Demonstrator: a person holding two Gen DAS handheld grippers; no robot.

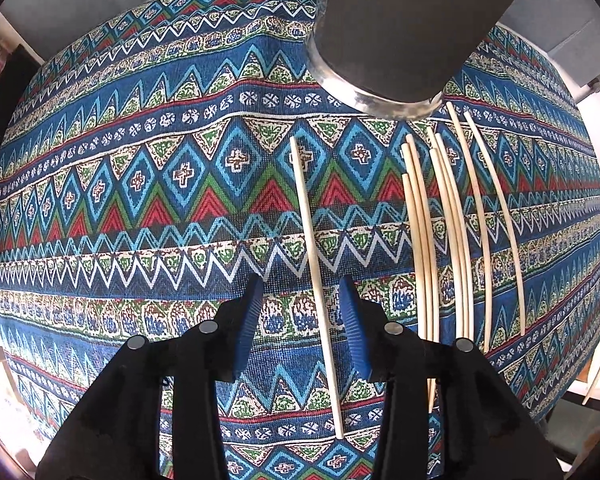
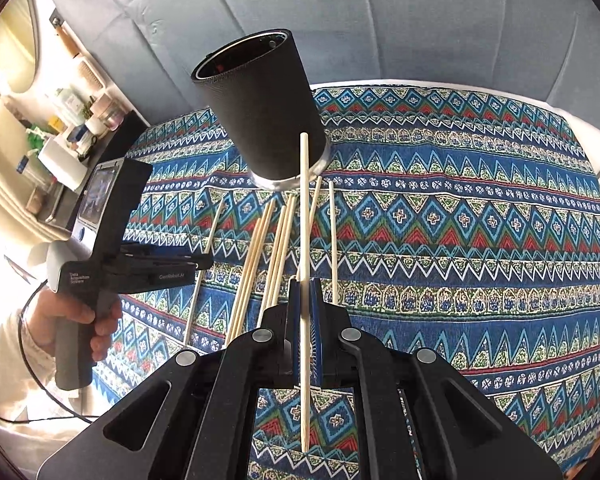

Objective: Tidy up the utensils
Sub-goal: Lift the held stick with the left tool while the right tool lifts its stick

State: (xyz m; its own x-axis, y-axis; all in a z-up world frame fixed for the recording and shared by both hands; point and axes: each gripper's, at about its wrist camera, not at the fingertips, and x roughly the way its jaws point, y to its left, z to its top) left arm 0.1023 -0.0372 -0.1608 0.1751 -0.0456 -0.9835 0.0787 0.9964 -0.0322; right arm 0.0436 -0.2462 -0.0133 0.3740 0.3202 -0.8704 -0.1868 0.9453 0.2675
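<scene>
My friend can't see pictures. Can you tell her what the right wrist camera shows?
The right gripper is shut on one thin wooden stick, pointed toward a black cup standing on a colorful patterned cloth. More sticks lie on the cloth below the cup. At the left, a hand holds the left gripper's black handle.

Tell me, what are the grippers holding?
The right gripper pinches one wooden stick nearer its lower end. The left gripper is open around another stick, holding nothing.
</scene>
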